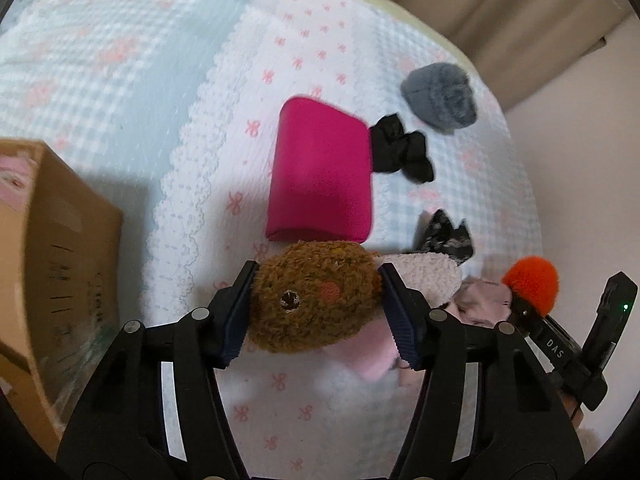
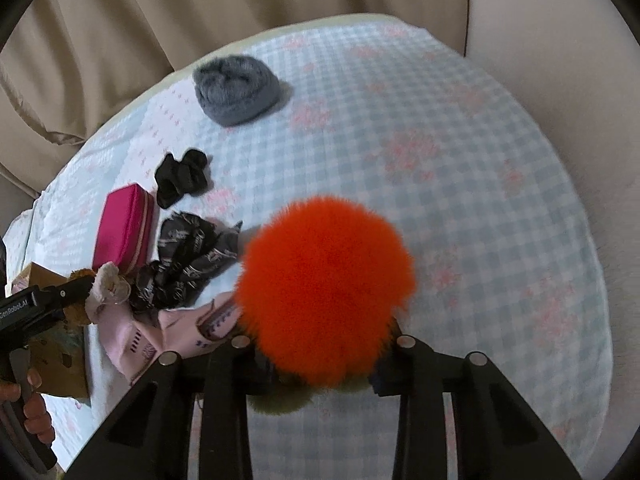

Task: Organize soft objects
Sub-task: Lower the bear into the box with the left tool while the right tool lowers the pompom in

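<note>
A: What does your left wrist camera give you?

B: Your left gripper (image 1: 316, 312) has its fingers (image 1: 240, 312) pressed against both sides of the fuzzy brown plush toy (image 1: 312, 296), lifted above the gingham bedspread (image 1: 120, 60). Beyond it lie the flat magenta fabric pouch (image 1: 320, 172), the crumpled black cloth (image 1: 400, 148) touching its right edge, and the grey fluffy bundle (image 1: 440, 96) farther back. The brown cardboard box (image 1: 52, 260) stands at the left.

A: And your right wrist camera?

B: Your right gripper (image 2: 324, 368) grips the orange furry pom-pom (image 2: 326, 300); its fingers are narrowed onto the base, their tips hidden by fur. The black printed scarf (image 2: 188, 260) and pale pink printed cloth (image 2: 172, 328) lie at the left.
</note>
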A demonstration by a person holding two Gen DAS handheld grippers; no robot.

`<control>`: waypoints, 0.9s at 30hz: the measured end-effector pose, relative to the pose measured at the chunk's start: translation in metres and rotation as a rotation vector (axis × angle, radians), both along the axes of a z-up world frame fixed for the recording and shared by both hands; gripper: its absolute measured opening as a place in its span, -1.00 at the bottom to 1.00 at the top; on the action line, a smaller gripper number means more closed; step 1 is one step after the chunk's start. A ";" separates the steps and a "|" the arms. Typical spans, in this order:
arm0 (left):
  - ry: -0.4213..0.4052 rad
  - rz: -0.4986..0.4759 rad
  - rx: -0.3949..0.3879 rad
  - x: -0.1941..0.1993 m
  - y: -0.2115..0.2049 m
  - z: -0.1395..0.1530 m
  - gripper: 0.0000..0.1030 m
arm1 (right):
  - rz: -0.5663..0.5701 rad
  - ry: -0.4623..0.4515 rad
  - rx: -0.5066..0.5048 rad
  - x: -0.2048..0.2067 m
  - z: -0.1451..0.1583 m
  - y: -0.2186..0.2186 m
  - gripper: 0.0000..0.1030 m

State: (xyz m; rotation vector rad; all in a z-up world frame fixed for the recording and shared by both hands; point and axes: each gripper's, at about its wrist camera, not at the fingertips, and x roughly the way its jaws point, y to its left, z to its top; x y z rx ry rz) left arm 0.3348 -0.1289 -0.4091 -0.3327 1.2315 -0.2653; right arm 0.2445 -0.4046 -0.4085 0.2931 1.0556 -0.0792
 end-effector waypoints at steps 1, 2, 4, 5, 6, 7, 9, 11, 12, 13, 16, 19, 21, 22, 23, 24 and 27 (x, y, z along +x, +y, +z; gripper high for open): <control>-0.008 -0.002 -0.002 -0.002 0.000 0.006 0.10 | -0.003 -0.007 -0.003 -0.002 0.005 -0.001 -0.41; -0.017 -0.003 -0.003 -0.002 0.000 0.013 0.10 | -0.005 -0.014 -0.007 -0.005 0.010 -0.001 -0.41; -0.039 -0.006 -0.010 -0.006 0.002 0.029 0.10 | -0.007 -0.028 -0.021 -0.008 0.021 -0.001 -0.41; -0.054 -0.007 -0.011 -0.008 0.003 0.039 0.10 | -0.007 -0.039 -0.028 -0.011 0.029 -0.001 -0.41; -0.064 -0.007 -0.014 -0.009 0.004 0.046 0.10 | -0.007 -0.046 -0.034 -0.013 0.035 0.000 -0.41; -0.078 -0.006 -0.017 -0.012 0.006 0.057 0.10 | -0.008 -0.055 -0.040 -0.015 0.044 0.001 -0.41; -0.105 -0.001 -0.025 -0.018 0.010 0.076 0.10 | -0.009 -0.072 -0.048 -0.021 0.059 0.002 -0.41; -0.132 0.006 -0.033 -0.026 0.014 0.097 0.10 | -0.011 -0.090 -0.061 -0.027 0.077 0.008 -0.41; -0.150 0.011 -0.035 -0.032 0.018 0.110 0.10 | -0.010 -0.098 -0.067 -0.031 0.088 0.011 -0.41; -0.164 0.015 -0.036 -0.036 0.021 0.121 0.10 | -0.009 -0.107 -0.072 -0.035 0.098 0.015 -0.41; -0.204 0.036 -0.038 -0.055 0.036 0.156 0.10 | 0.002 -0.130 -0.087 -0.047 0.131 0.028 -0.41; -0.237 0.073 -0.030 -0.072 0.058 0.189 0.10 | 0.021 -0.155 -0.084 -0.057 0.164 0.045 -0.41; -0.261 0.099 -0.021 -0.082 0.075 0.208 0.10 | 0.042 -0.176 -0.094 -0.061 0.187 0.062 -0.41; -0.270 0.110 -0.019 -0.087 0.085 0.217 0.10 | 0.054 -0.187 -0.093 -0.062 0.198 0.072 -0.41; -0.278 0.119 -0.017 -0.091 0.093 0.223 0.10 | 0.065 -0.197 -0.087 -0.063 0.208 0.081 -0.41; -0.288 0.131 -0.011 -0.095 0.107 0.231 0.10 | 0.075 -0.206 -0.084 -0.064 0.215 0.091 -0.41; -0.304 0.157 0.007 -0.106 0.142 0.245 0.10 | 0.122 -0.236 -0.089 -0.066 0.237 0.127 -0.41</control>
